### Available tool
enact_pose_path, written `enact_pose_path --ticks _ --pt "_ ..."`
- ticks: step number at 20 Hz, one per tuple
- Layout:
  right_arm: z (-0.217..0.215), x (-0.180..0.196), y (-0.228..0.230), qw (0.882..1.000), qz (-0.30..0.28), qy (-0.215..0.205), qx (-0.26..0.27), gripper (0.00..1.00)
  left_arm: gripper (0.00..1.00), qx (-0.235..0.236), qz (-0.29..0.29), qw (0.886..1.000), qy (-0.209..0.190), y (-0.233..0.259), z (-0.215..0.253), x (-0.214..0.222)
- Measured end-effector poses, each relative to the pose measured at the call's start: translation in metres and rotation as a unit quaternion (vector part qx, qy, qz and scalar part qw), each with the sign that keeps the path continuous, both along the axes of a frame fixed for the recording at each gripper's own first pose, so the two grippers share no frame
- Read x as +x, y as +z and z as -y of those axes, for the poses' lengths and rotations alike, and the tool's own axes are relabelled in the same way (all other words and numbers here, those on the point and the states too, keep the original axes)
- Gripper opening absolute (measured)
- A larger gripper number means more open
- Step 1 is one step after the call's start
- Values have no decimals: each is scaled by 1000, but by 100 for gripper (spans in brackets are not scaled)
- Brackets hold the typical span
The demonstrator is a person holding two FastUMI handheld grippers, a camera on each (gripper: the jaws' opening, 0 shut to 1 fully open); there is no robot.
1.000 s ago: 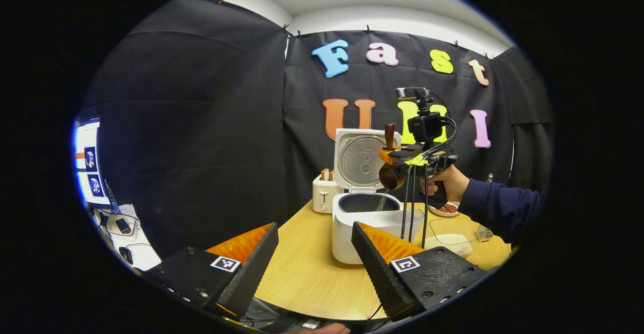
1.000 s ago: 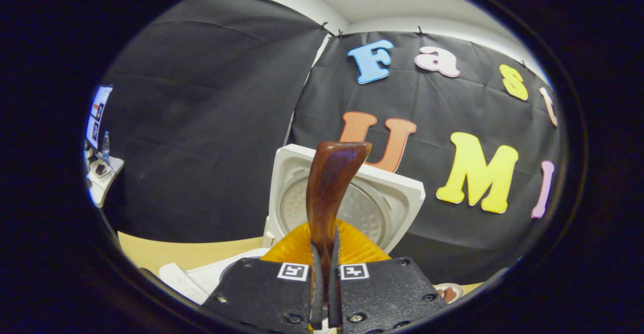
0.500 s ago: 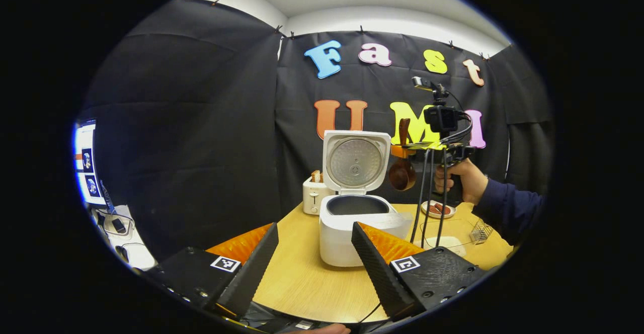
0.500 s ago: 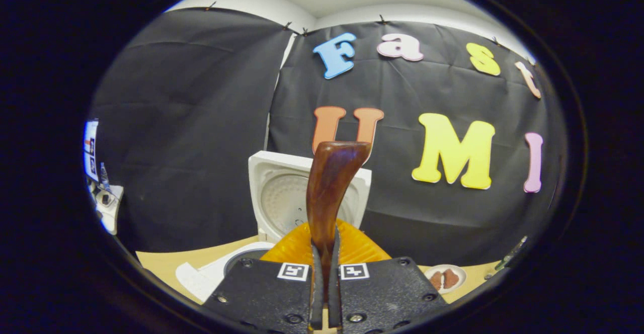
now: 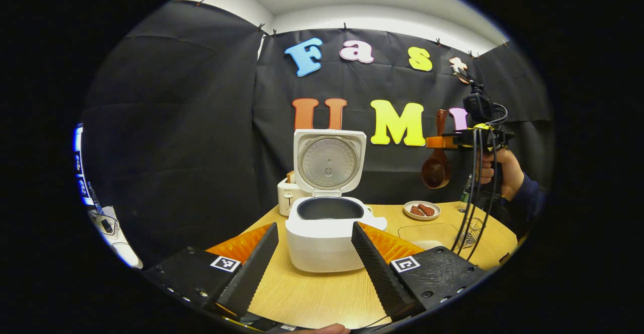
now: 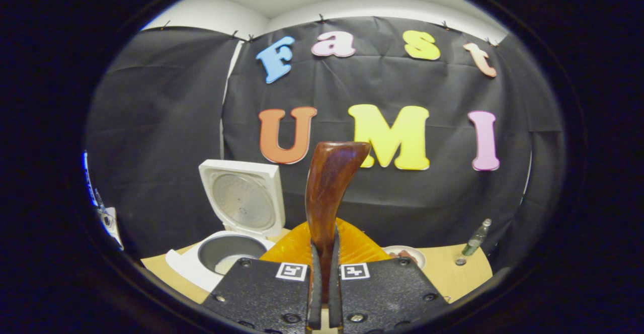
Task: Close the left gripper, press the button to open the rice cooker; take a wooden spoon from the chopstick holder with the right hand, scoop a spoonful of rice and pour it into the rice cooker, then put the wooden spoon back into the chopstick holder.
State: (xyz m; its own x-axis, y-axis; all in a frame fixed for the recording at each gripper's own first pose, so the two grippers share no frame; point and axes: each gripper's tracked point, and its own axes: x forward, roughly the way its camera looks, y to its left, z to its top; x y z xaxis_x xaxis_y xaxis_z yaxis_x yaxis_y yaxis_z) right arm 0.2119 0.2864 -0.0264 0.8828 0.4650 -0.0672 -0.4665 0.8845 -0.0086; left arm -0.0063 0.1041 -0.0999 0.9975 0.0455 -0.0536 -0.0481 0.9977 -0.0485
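Glossy dark wooden spoon (image 6: 329, 193), smooth white seemingly plastic rice cooker (image 5: 322, 236), matt pale wood-grain table (image 5: 312, 294).

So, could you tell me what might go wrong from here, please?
The spoon is pinched low on its handle by the right gripper, with the bowl hanging below, so it might swing or slip. The wire holder sits partly behind the gripper's cables, which might snag it.

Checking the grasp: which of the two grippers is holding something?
The right gripper: its jaws clamp the wooden spoon. The left gripper stands open, holding nothing.
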Motion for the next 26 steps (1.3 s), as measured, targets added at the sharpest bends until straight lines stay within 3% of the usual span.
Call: enact_pose_path --ticks 5,14,22,26 --pt "91 27 -14 998 12 -68 4 12 93 -9 5 1000 -18 4 24 13" --pt "197 32 -61 988 -32 -149 38 13 93 -19 11 999 -34 5 48 34" --pt "242 48 -141 981 -62 -180 33 17 93 7 -4 999 -42 0 71 41" --pt "262 49 -169 975 -93 -189 67 21 93 8 -2 999 -41 6 77 45"
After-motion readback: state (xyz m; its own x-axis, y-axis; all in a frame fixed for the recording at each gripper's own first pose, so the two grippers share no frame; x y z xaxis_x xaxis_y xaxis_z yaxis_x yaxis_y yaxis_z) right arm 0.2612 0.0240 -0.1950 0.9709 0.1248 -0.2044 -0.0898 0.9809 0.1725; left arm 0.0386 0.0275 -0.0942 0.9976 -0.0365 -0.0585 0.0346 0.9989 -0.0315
